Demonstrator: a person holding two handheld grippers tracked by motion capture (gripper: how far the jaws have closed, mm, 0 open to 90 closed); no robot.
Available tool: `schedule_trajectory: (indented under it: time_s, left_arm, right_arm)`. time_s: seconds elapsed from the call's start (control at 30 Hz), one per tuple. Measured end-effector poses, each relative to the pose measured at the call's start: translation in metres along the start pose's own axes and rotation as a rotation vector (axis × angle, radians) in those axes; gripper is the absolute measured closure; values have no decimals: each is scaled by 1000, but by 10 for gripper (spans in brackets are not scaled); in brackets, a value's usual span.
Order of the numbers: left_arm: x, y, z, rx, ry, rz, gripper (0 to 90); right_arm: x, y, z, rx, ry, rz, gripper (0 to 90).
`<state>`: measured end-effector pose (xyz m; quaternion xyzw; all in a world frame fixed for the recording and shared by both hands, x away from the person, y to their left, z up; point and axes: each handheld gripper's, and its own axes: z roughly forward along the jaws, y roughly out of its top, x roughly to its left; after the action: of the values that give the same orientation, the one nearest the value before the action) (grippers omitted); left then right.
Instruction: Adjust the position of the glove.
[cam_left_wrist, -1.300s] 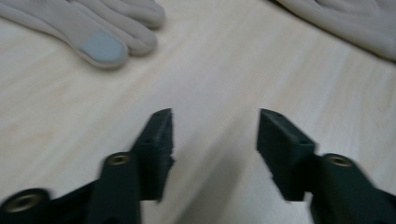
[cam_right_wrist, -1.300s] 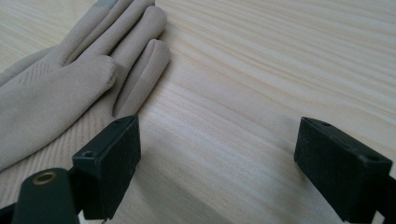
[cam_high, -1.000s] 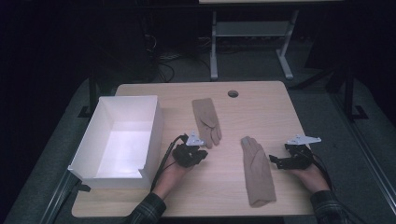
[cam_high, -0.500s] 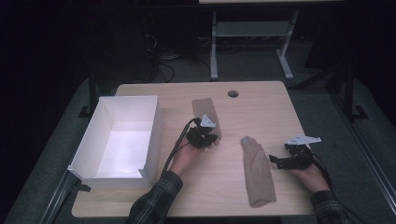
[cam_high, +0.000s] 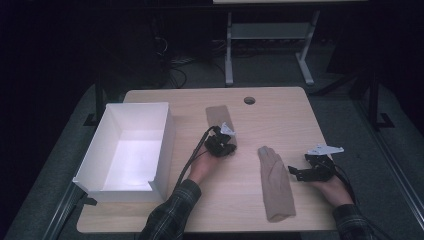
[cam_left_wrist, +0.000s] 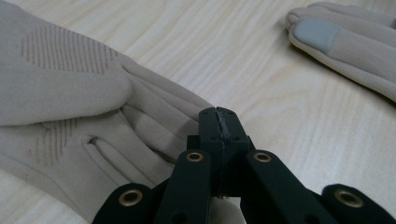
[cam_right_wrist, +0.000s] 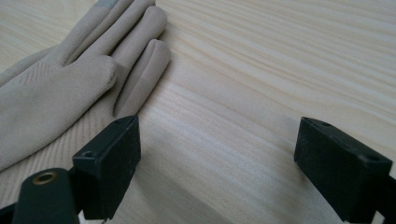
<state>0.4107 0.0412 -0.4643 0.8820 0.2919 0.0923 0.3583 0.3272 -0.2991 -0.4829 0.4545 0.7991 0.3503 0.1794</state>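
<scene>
Your left gripper (cam_high: 223, 145) sits over the fingers of the far glove (cam_high: 218, 116), jaws pressed together; in the left gripper view the closed tips (cam_left_wrist: 218, 122) meet at the edge of that glove (cam_left_wrist: 70, 107), against its finger side, though whether fabric is caught between them cannot be told. Past those tips, up and to the right, lie the fingertips of the near glove (cam_left_wrist: 345, 42), one carrying a grey patch.

Your right gripper (cam_high: 307, 172) rests on the table (cam_high: 285, 115) with its jaws spread wide, bare wood between them in the right gripper view (cam_right_wrist: 219, 172). The near glove (cam_high: 274, 182) lies just off the left jaw, fingers (cam_right_wrist: 140, 56) pointing away from you, close beside the jaw but apart from it.

To the left of your left gripper, well apart, stands a white box (cam_high: 165, 137), open at the top. A round hole (cam_high: 249, 100) marks the table's far edge, beyond both tools.
</scene>
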Motion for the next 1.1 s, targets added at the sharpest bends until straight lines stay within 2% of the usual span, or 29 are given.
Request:
schedule_trajectory:
  time_s: [0.13,0.63,0.73,0.83,1.07,1.1]
  left_arm:
    - [-5,-7,-6,-2,-36,-20,898]
    - [-36,-32,-33,44,-117,51,899]
    - [-40,-36,-38,48,-130,49,898]
    - [-50,-46,-47,59,-161,66,898]
    - [-64,-62,-62,69,-188,78,898]
    - [-69,-68,-68,76,-197,84,898]
  right_arm:
    - [0,0,0,0,0,0,143]
    - [0,0,0,0,0,-2,143]
    - [0,0,0,-1,0,-2,143]
    - [0,0,0,-1,0,-3,143]
    - [0,0,0,-1,1,-4,143]
    - [0,0,0,-1,1,-3,143]
